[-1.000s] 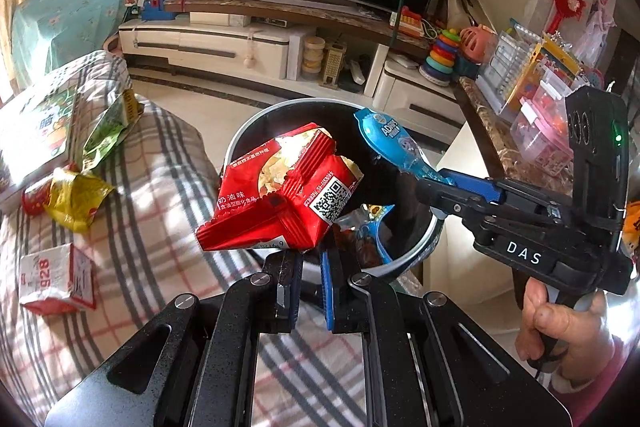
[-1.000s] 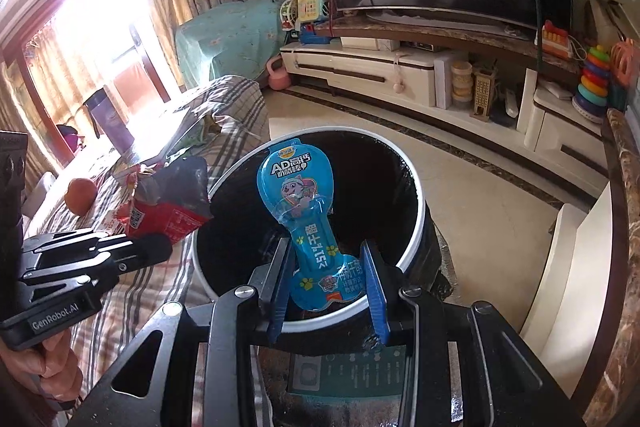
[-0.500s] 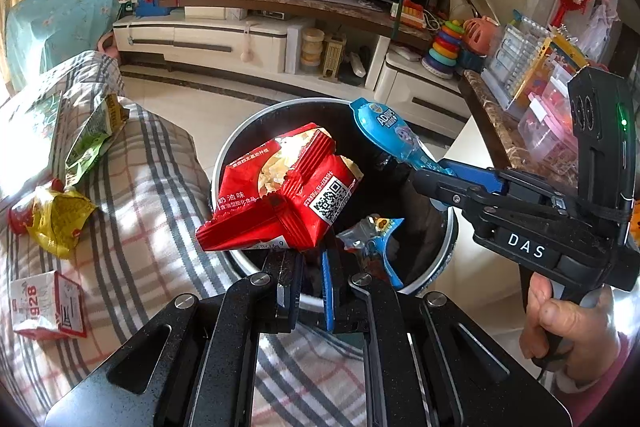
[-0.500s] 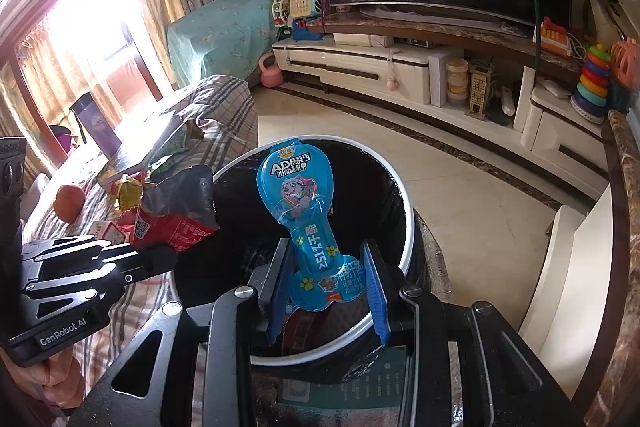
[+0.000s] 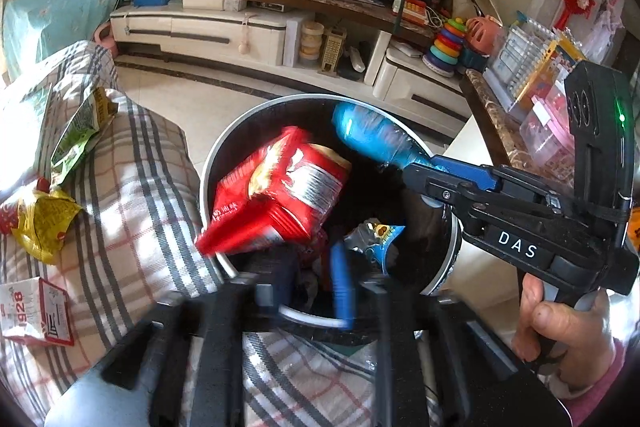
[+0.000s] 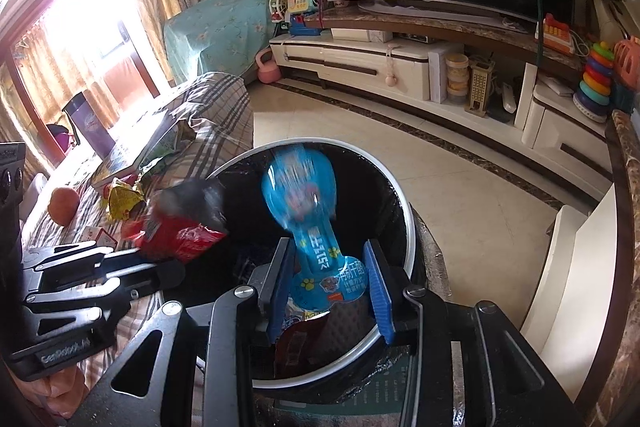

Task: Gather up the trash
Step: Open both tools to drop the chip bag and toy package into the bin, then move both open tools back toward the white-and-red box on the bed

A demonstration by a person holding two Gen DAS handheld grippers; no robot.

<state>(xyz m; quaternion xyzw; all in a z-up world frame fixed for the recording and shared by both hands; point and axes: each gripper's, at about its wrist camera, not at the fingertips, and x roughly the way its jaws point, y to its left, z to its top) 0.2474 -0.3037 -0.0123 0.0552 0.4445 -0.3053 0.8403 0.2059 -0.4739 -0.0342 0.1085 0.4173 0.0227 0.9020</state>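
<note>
Bin (image 5: 216, 163): stood beside the plaid sofa (image 5: 132, 187), so both grippers hung over its mouth to drop trash
Left gripper (image 5: 310, 279): jaws had just been opening; red bag (image 5: 276, 195) blurred above the bin, apparently let go
Right gripper (image 6: 328, 287): jaws had just been opening; blue pack (image 6: 308, 223) between them, blurred, grip slackened
Left view only: yellow wrapper (image 5: 42, 223), carton (image 5: 32, 311) left on sofa
Right view only: orange (image 6: 63, 203) on sofa

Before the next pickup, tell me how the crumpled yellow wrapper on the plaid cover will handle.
The yellow wrapper looks crumpled and empty: probably light and floppy, crushing flat when pinched. Its glossy film may be slippery. On the soft plaid cover it would likely slide, not roll.
</note>
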